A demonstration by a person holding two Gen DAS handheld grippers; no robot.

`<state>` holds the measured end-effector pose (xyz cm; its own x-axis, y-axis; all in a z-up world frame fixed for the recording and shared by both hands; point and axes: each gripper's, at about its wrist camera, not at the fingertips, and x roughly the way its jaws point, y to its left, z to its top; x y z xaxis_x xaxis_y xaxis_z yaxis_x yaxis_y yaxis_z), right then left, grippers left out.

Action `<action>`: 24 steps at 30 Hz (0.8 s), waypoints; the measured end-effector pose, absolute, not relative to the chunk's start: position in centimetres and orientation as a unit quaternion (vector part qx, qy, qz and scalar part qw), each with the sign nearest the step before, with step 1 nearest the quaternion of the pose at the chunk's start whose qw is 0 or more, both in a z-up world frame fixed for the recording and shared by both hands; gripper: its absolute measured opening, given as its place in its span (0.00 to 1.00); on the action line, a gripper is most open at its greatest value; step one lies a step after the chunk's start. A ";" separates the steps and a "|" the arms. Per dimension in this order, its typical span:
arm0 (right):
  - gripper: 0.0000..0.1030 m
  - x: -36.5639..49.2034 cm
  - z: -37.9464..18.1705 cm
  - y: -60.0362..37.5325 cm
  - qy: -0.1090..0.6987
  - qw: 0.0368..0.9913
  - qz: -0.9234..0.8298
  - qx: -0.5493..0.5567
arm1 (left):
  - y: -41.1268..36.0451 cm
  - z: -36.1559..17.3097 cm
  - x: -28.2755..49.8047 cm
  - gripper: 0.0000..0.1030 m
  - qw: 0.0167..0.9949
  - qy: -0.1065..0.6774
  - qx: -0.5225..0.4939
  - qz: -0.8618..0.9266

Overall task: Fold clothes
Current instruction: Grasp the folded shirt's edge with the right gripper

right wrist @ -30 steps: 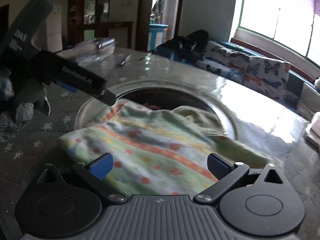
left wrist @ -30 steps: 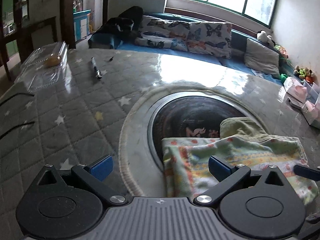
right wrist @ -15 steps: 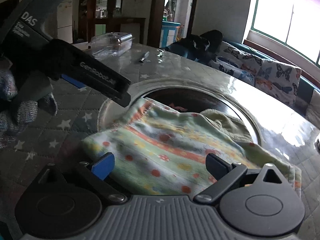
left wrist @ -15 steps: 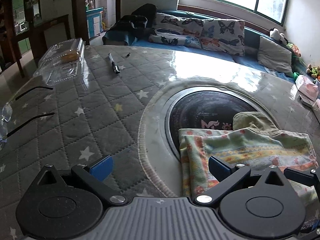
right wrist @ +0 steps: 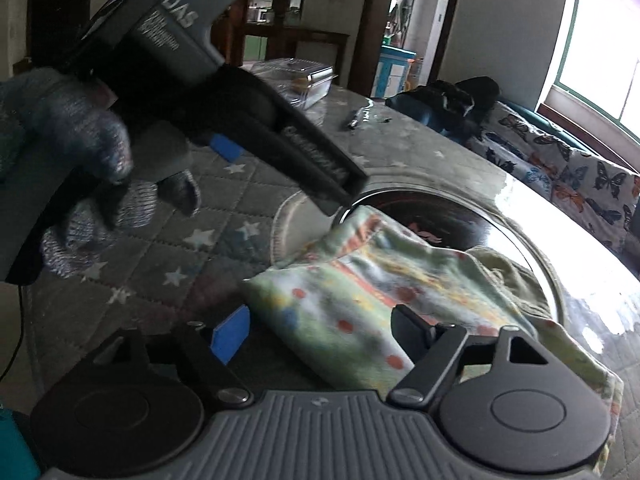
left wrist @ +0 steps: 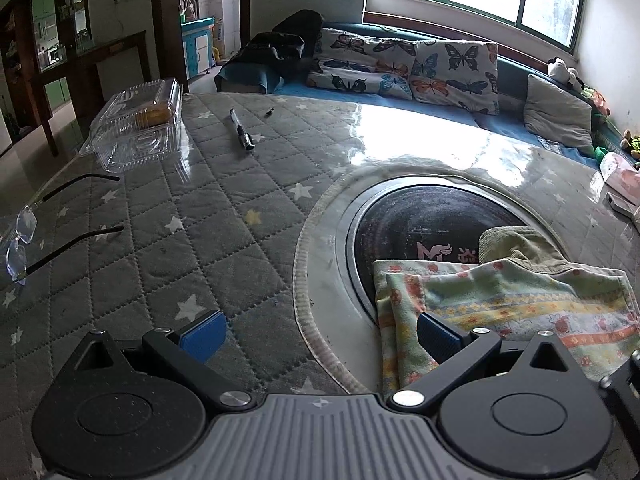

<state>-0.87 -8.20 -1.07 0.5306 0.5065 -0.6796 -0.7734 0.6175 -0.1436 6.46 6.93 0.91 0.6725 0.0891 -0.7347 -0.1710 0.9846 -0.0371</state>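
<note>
Now the folded cloth (left wrist: 508, 300) lies on the desk (left wrist: 224, 232), partly over the dark round plate (left wrist: 420, 220) set into the middle of it. Its long axis runs across the left wrist view, from its near left edge out to the right.

From the right gripper (right wrist: 320, 332) the cloth lies directly ahead and a little to the right, and its near corner sits between the two jaws. These jaws have just been closing and stand about half open. The blue pad on the left side is beside the cloth edge, and the black finger on the right is above the cloth, but I cannot see the pads pressing on it, so I judge it is not yet gripped. The right hand is clearly the nearer one, and the coming grasp depends on this corner staying between the jaws.

The left gripper (left wrist: 318, 330) has its jaws wide open and holds nothing. Its right finger is over the left edge of the cloth, while its left finger is over the bare quilted cover.

The right wrist view shows what the left cannot: the gloved hand (right wrist: 80, 168) holding the left gripper, whose tip hangs just above the far raised corner of the cloth. The left wrist view alone shows the whole shape of the cloth, and also the glasses (left wrist: 24, 236), the pen (left wrist: 240, 132) and the clear plastic box (left wrist: 136, 124), all well apart from it.
</note>
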 end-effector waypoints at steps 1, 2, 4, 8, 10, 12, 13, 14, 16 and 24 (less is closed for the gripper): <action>0.69 -0.9 -1.1 -8.1 0.304 0.845 0.380 -0.221 | 6.9 0.9 6.5 1.00 0.913 0.399 -0.052 0.071; 0.66 -1.0 -1.2 -8.0 0.305 0.844 0.382 -0.222 | 6.9 0.9 6.5 1.00 0.913 0.399 -0.052 0.071; 0.62 -1.1 -1.3 -7.7 0.306 0.840 0.386 -0.225 | 6.8 0.8 6.5 1.00 0.912 0.400 -0.052 0.070; 0.55 -1.3 -1.5 -7.3 0.305 0.838 0.390 -0.231 | 6.6 0.7 6.6 1.00 0.912 0.402 -0.050 0.070; 0.53 -1.2 -1.5 -7.1 0.306 0.836 0.392 -0.231 | 6.6 0.7 6.6 1.00 0.911 0.403 -0.049 0.070; 0.49 -1.1 -1.6 -7.0 0.307 0.835 0.393 -0.231 | 6.5 0.7 6.7 1.00 0.911 0.404 -0.048 0.070; 0.48 -1.1 -1.7 -7.0 0.307 0.835 0.393 -0.231 | 6.5 0.6 6.7 1.00 0.910 0.405 -0.048 0.071; 0.47 -1.0 -1.8 -7.0 0.308 0.835 0.393 -0.231 | 6.4 0.6 6.7 1.00 0.910 0.405 -0.048 0.071; 0.45 -1.0 -1.8 -7.0 0.310 0.835 0.392 -0.229 | 6.3 0.5 6.8 1.00 0.909 0.407 -0.047 0.073; 0.44 -1.0 -2.0 -6.8 0.305 0.835 0.393 -0.234 | 6.0 0.4 7.1 1.00 0.907 0.413 -0.046 0.074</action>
